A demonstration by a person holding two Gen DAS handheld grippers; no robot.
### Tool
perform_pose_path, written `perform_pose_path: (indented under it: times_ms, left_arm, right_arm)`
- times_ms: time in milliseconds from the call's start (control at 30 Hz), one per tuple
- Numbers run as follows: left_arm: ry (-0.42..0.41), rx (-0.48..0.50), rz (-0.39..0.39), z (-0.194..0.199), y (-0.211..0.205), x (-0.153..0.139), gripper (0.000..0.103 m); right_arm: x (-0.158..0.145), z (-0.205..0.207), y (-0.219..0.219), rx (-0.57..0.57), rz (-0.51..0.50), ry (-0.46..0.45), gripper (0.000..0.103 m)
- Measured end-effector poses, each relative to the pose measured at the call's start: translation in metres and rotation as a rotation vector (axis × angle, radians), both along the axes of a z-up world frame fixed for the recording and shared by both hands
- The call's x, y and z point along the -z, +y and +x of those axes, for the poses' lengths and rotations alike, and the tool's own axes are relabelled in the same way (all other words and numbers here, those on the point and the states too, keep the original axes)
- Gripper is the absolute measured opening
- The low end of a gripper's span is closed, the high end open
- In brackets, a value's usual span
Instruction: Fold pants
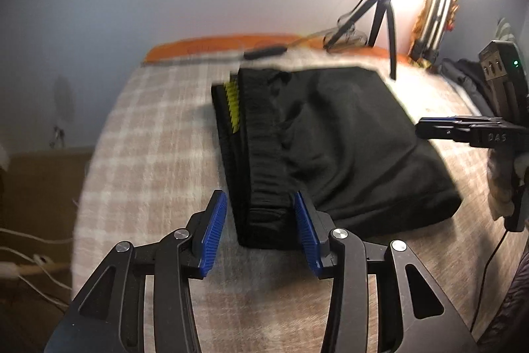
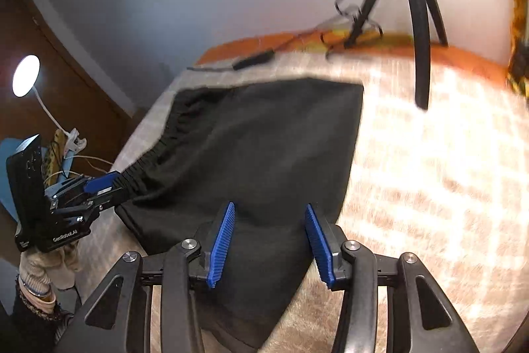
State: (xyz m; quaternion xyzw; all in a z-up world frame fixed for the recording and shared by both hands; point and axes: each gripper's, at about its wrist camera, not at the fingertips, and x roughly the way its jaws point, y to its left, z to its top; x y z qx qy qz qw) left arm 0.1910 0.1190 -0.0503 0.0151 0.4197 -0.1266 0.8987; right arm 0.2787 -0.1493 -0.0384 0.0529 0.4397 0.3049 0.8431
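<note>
Black pants (image 1: 334, 148), folded, at centre frame on a checked blanket (image 1: 148, 154) over the bed. Left gripper (image 1: 261, 230) at bottom centre, spread wide around the waistband corner, not clamped. Right gripper (image 2: 269, 237) low in its own view, likewise spread wide over the near fabric edge. Tripod (image 2: 410, 5) at upper right.
</note>
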Motion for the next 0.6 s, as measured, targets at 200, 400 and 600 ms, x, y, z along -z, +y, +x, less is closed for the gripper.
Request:
perform_pose_path:
  times_ms: [200,400,600]
  left_arm:
    - [-0.111,0.000,-0.085,0.006,-0.007,-0.028,0.042]
    - [0.002,0.036,-0.104,0.023,-0.021,0.000,0.042]
    - [0.038,0.001,-0.083,0.024,-0.010,0.011,0.042]
  right_arm:
    - [-0.023,0.010,0.024,-0.032,0.002,-0.084,0.039]
    - [-0.037,0.036,0.079,-0.199,0.023,-0.035,0.033]
    - [-0.012,0.066,0.149,-0.300,-0.036,0.058,0.024]
